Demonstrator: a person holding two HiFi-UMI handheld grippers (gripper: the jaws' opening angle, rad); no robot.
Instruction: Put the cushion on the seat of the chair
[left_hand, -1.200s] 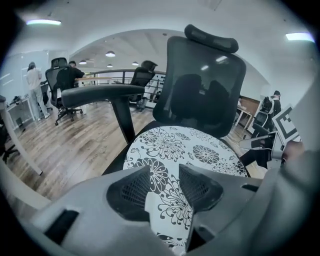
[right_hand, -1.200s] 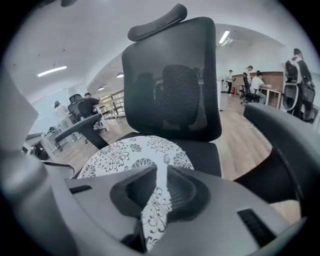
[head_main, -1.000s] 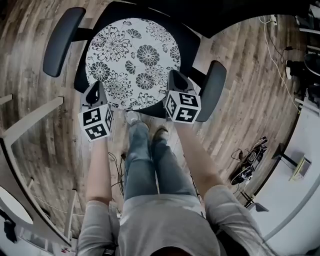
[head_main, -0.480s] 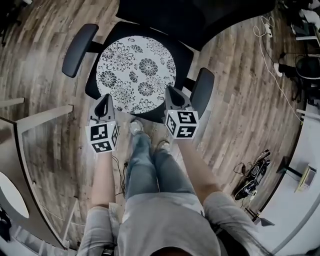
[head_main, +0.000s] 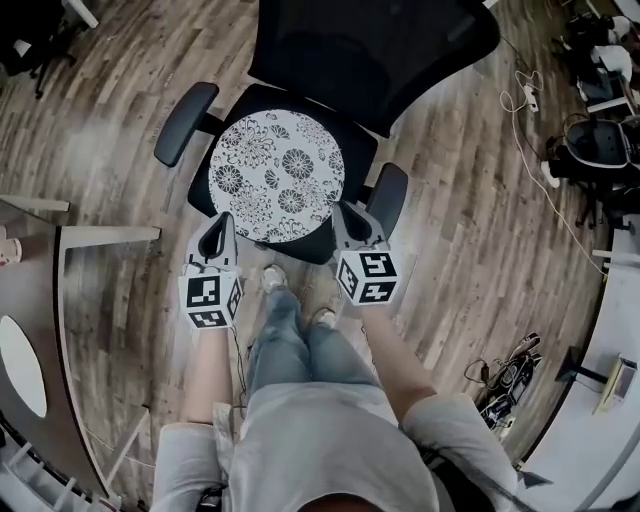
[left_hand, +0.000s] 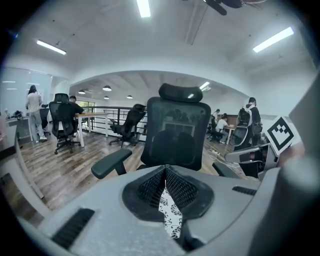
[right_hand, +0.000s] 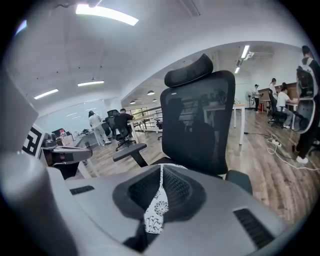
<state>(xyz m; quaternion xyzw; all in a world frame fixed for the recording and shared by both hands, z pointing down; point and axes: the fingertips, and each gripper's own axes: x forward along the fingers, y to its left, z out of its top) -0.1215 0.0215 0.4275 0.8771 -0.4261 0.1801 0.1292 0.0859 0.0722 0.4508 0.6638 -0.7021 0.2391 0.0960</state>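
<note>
The left gripper (head_main: 221, 224) and the right gripper (head_main: 346, 211), both of smooth grey plastic, hold their ribbed black pads (left_hand: 181, 188) together on nothing. Just above them in the frame, the round flower-patterned cushion (head_main: 277, 176) lies flat on the black seat (head_main: 359, 150) of the mesh-backed chair (head_main: 370, 50).

A grey short-sleeved shirt (head_main: 330, 440), blue jeans (head_main: 300, 352) and seemingly pale trainers (head_main: 272, 278) are worn.

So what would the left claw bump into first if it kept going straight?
Probably the flowery cushion on the chair, just ahead of the left claw; depth is hard to judge.
</note>
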